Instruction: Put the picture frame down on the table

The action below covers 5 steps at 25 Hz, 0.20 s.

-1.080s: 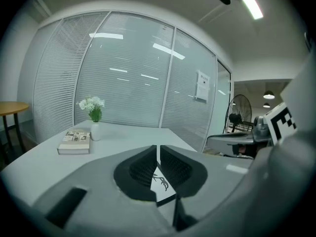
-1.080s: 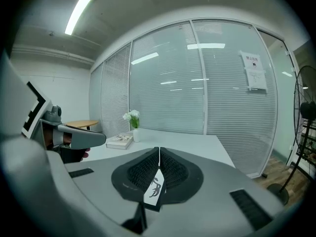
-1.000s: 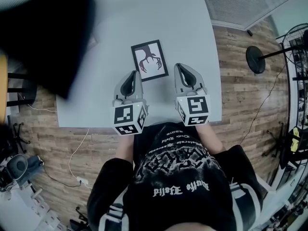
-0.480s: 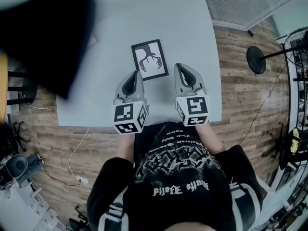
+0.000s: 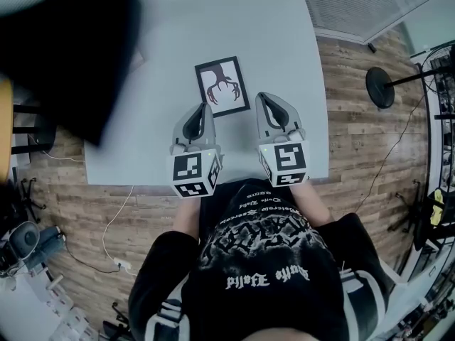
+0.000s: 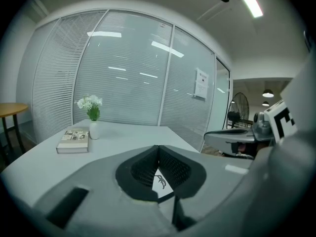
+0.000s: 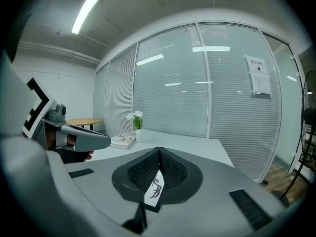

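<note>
The picture frame (image 5: 222, 85) is black with a white mat and a dark antler-like drawing. It lies flat on the grey table (image 5: 213, 20), apart from both grippers. My left gripper (image 5: 200, 109) is just short of the frame's near left corner, its jaws closed tip to tip with nothing between them. My right gripper (image 5: 264, 98) is to the right of the frame, also shut and empty. In the left gripper view the frame (image 6: 162, 181) shows through the gap below the closed pads. The right gripper view shows the same frame (image 7: 154, 187) that way.
A book (image 6: 74, 140) and a small white vase of flowers (image 6: 92, 117) stand at the table's far end, before a glass wall with blinds. A round wooden table (image 7: 84, 122) is off to the left. A black stand base (image 5: 379, 87) sits on the wood floor at right.
The left gripper has edged slightly to the right. The frame lies where it was and the right gripper has stayed put.
</note>
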### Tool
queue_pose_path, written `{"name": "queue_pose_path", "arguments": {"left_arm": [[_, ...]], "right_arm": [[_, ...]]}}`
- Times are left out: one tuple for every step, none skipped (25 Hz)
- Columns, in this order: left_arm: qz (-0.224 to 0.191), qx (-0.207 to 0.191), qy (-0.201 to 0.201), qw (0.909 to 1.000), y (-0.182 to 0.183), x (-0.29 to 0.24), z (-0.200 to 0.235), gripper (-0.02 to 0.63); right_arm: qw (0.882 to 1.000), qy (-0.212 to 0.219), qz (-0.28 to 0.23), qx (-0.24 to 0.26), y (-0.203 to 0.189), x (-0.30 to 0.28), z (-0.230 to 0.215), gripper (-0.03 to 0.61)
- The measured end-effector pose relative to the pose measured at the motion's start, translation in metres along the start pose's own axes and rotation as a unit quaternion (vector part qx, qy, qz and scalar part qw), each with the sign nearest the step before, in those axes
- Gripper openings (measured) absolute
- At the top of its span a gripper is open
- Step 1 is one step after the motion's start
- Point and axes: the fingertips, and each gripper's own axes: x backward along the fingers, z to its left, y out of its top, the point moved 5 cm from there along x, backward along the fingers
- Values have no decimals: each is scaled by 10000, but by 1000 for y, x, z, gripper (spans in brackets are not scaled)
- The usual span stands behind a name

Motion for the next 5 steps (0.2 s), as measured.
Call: {"name": "queue_pose_path", "arguments": {"left_arm": [[-13,-5,-2,10000,0,0,0,17],[-25,-13,-4,10000,1,-1,-1,17],[-36,-21,-7,10000,1,-1,-1,17],[-47,-30,-10,10000,2,-1,-1,17],[-58,-39,-12,10000,2,-1,-1,17]], "right_arm": [[10000,3,-1,-10,0,0,0,11],[10000,3,-3,-27,0,-1,0,11],[10000,2,-5,-42,0,-1,0,11],[10000,3,-10,-54,0,-1,0,11],[10000,3,-15,-66,0,-1,0,11]]}}
